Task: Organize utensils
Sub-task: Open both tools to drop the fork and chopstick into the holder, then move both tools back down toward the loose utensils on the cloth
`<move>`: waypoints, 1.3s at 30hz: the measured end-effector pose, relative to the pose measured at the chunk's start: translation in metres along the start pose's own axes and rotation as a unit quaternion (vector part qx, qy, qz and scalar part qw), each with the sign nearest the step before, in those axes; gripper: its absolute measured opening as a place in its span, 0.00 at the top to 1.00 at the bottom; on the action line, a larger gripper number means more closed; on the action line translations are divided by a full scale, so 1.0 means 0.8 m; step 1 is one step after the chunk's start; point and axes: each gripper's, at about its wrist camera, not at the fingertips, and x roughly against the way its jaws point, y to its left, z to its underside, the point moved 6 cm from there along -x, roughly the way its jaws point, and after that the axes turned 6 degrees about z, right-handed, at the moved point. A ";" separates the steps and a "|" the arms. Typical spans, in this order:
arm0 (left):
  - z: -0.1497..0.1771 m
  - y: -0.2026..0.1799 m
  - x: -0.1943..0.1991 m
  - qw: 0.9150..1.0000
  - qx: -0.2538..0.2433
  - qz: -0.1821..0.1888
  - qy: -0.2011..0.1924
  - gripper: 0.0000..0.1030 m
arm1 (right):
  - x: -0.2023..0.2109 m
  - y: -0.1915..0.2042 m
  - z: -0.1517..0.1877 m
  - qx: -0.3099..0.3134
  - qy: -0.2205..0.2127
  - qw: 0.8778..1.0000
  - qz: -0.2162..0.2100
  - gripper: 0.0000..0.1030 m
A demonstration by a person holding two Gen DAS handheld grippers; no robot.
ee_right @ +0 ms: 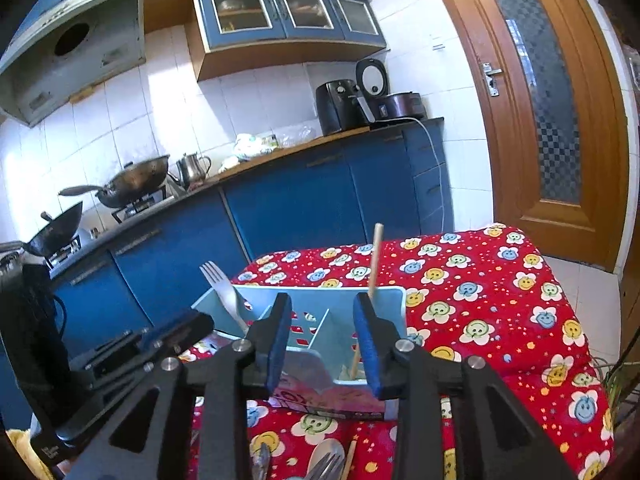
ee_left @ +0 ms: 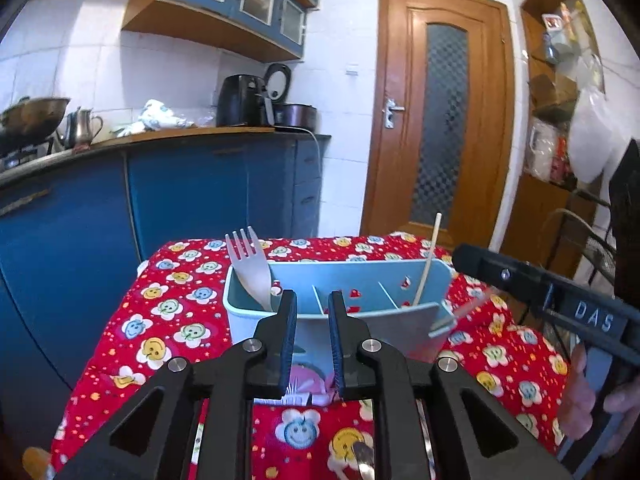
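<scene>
A light blue utensil holder with dividers stands on the table with a red smiley cloth. A metal fork stands in its left compartment. A chopstick stands in its right compartment. My left gripper is open and empty just in front of the holder. My right gripper is open and empty, close over the holder's right part. Loose utensils lie on the cloth under the right gripper. A utensil tip lies under the left gripper.
Blue kitchen cabinets with a counter stand behind the table. Woks on a stove, a kettle and an air fryer sit on the counter. A wooden door is at the right. Shelves and a chair stand at the far right.
</scene>
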 end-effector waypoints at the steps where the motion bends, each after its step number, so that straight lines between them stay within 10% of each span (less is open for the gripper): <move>1: -0.001 -0.003 0.005 1.000 -0.004 0.002 0.001 0.84 | 0.005 0.000 -0.001 -0.003 -0.002 1.000 -0.001 0.65; 39: 0.083 -0.012 0.114 0.990 -0.001 -0.006 0.140 0.84 | 0.115 0.007 0.094 -0.026 0.088 0.995 0.047 0.63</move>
